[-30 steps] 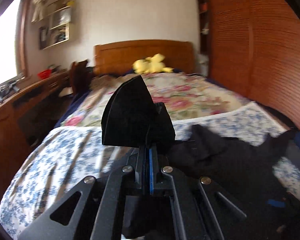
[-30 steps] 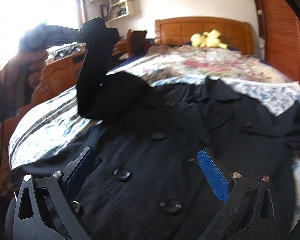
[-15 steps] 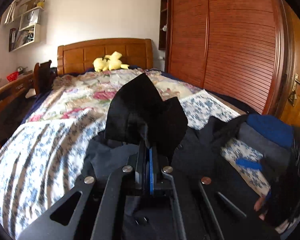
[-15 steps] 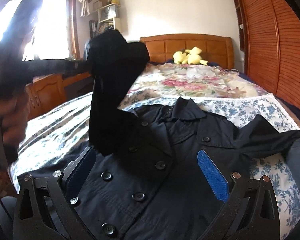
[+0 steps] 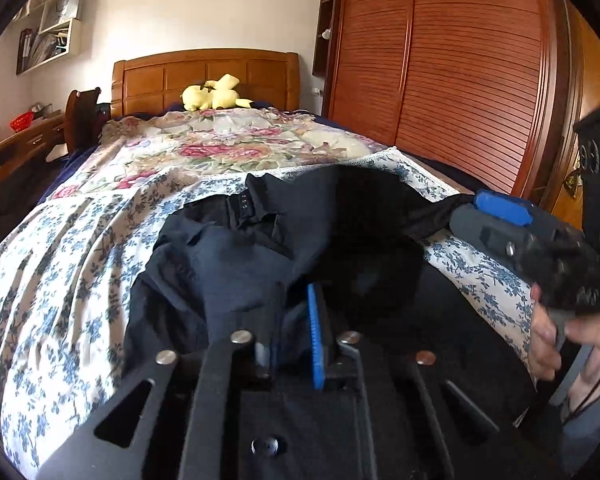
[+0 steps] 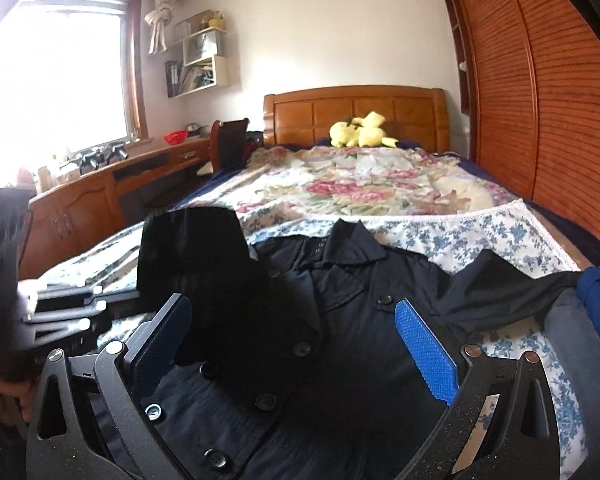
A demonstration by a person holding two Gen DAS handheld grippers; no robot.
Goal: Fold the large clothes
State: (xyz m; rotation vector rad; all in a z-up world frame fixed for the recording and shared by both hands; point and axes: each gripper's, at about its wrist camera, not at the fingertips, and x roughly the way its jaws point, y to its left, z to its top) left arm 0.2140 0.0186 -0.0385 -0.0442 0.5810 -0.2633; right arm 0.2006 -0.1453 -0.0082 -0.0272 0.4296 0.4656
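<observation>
While the black coat [image 6: 340, 360] is spread on the bed [image 6: 500, 232], its sleeve [image 5: 236, 264] is loosely kept between the just-opening left gripper [image 5: 296, 332]; the right gripper [image 6: 292, 344] is held released.

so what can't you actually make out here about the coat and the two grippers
- Left wrist view: whether the left gripper still pinches the coat; bunched cloth hides the fingertips, though the jaws have just been opening.
- Right wrist view: the coat's hem, cut off by the open right gripper.
- Left wrist view: the right sleeve's cuff, behind that gripper.
</observation>
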